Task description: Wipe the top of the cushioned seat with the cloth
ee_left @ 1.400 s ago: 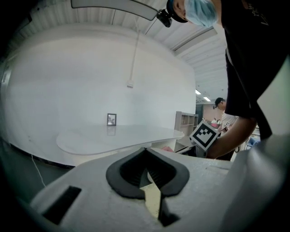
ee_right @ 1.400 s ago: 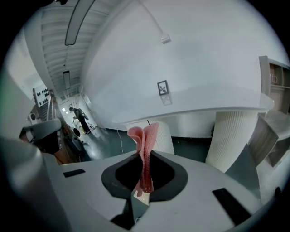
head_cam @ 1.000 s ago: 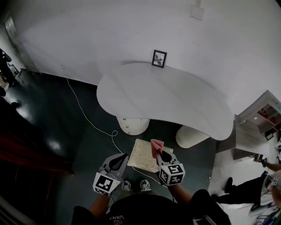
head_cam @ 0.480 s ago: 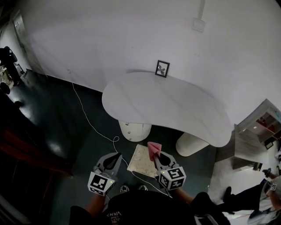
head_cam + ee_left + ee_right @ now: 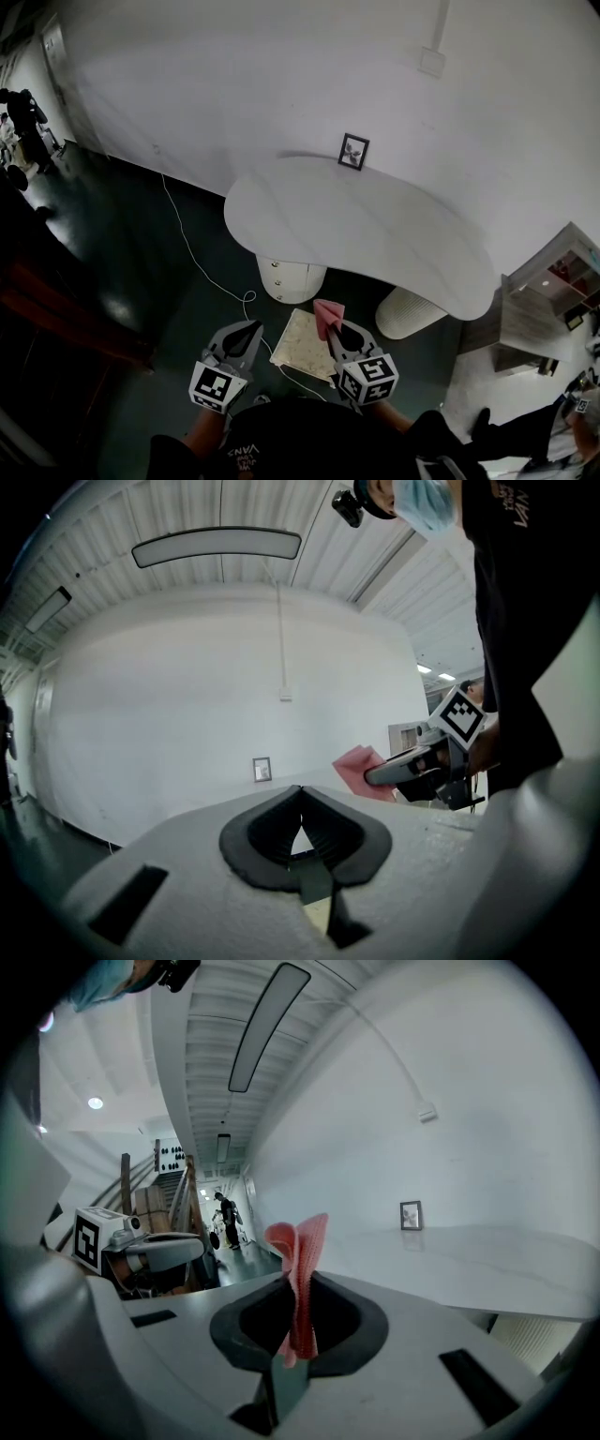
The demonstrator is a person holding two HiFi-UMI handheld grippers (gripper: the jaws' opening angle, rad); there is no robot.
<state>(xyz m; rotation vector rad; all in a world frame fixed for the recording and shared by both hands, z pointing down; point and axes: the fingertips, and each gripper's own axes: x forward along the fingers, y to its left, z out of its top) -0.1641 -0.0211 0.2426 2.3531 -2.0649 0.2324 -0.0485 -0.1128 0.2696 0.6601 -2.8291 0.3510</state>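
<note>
My right gripper was clamped on the pink cloth. In the right gripper view the cloth stood upright out of the closed jaws, folded on itself, with its top edge above the jaw tips. My left gripper had its jaws together with nothing between them. In the left gripper view the tips met at the top, leaving only a small gap below them.

The cushioned seat, a pale square pad, lay below and between the two grippers. Its near edge was hidden behind my right gripper's marker cube. From the head view the cloth overlapped the seat's far right corner. I could not tell how high above the pad it hung.

Beyond both grippers stood a white curved table on two white pedestals, one ahead of the left gripper and a ribbed one ahead and to the right of the right gripper. A small framed picture leaned against the wall at the table's far edge. A white cable ran across the dark floor, ahead and to the left of my left gripper.
</note>
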